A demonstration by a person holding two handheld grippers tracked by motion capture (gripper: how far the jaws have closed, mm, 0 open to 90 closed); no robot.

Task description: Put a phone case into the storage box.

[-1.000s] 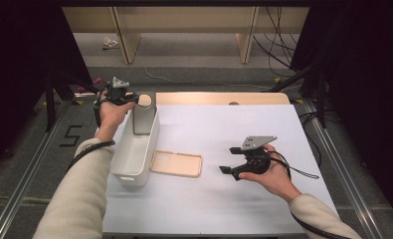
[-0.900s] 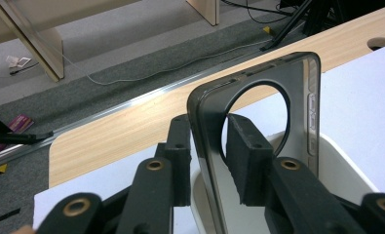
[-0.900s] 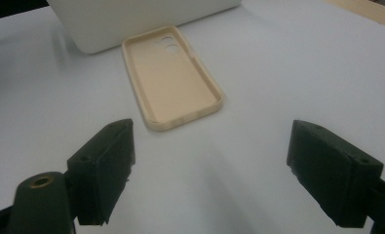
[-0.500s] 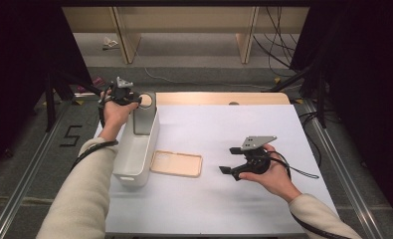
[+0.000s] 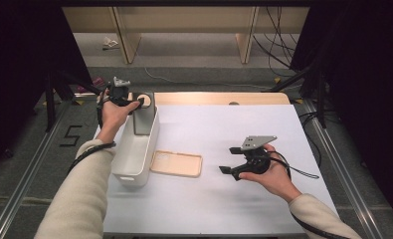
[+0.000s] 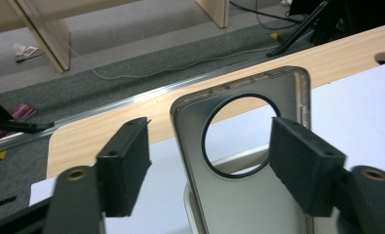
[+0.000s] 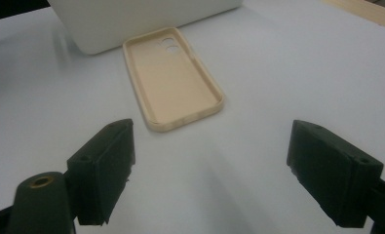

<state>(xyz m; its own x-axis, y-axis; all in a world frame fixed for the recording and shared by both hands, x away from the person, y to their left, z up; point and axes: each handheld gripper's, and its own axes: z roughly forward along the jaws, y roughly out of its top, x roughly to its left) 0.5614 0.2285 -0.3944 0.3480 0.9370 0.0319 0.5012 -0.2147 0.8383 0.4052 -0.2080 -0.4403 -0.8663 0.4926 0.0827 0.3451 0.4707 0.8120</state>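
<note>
White sheeting covers the table (image 5: 224, 199), with a strip of bare wood along its far edge and grey floor beyond. At the left stands a white rectangular bin (image 5: 134, 149), running near to far. A grey metal phone case (image 6: 248, 146) with a large round camera hole stands upright in the bin's far end, leaning against its wall. A tan phone case (image 7: 173, 78) lies flat, hollow side up, on the sheet just right of the bin. The left gripper (image 6: 209, 165) is at the grey case's top: its jaws have just been opening and stand apart, one on each side of the case, the left pad clear of it. The right gripper (image 7: 209, 175) rests well to the right, its jaws wide apart over bare sheet, pointing at the tan case.
</note>
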